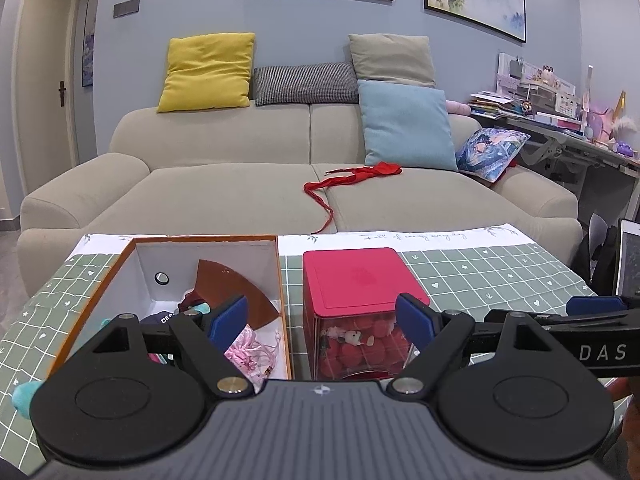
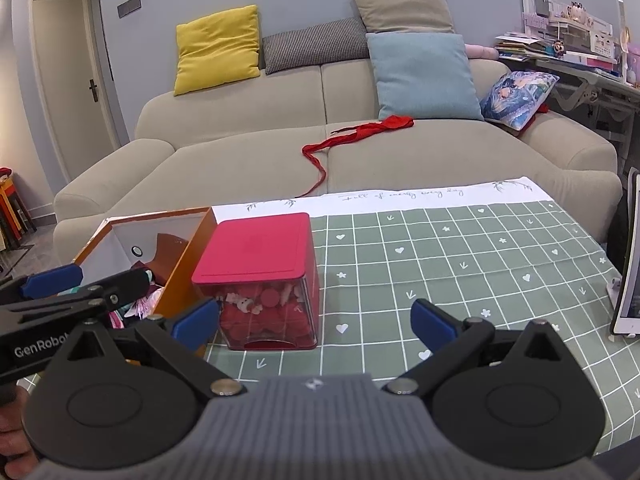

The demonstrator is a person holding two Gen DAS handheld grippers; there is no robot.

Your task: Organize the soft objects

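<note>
Left wrist view: soft items were gathered in the orange box [image 1: 208, 312], near left.
Remaining: red cloth [image 1: 352, 178] was left on the far sofa [image 1: 224, 188].
Grippers: left gripper [image 1: 320, 320] and right gripper [image 2: 316, 320] were spread apart, empty.

Open box [image 1: 208, 248] left of lidded container [image 1: 356, 280]; sofa [image 1: 240, 184] behind table [image 1: 500, 272].

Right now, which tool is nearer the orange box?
Left. The left tool hangs open by the orange box and red container; the right tool, also open, sits further right beyond that container.
</note>
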